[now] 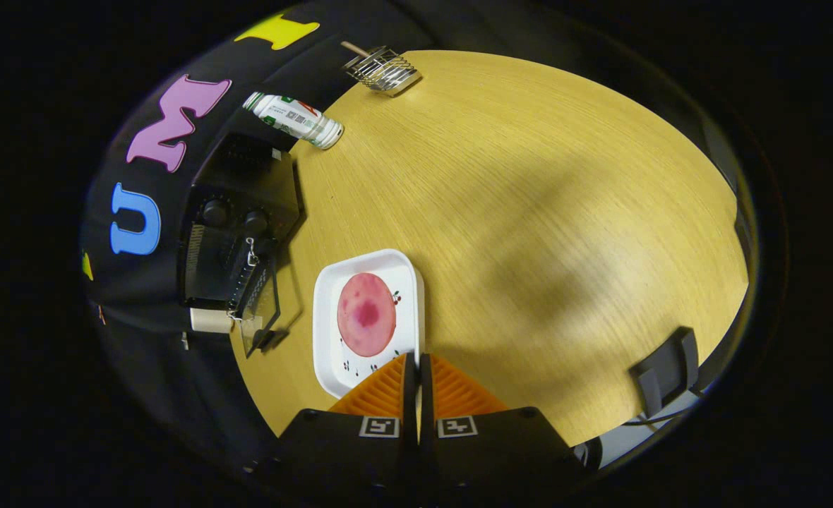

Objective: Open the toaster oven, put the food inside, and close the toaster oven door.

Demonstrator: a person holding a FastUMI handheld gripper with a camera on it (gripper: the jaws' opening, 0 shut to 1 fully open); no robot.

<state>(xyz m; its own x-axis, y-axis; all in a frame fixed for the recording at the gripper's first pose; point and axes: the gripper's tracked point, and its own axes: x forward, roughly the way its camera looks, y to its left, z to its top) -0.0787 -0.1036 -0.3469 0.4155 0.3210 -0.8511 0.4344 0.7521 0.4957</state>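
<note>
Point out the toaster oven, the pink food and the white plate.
toaster oven (236, 233): gripper view, on its front panel near the knobs.
pink food (366, 314): gripper view, on the middle of the round slice.
white plate (332, 282): gripper view, on its bare rim.

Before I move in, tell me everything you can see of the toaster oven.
The toaster oven is a black box standing at the table's edge against the booth wall, beside the white plate. Two round knobs sit on its front, and its glass door hangs open. A lying bottle is beyond it. The gripper, fingers closed, is apart from it.
</note>
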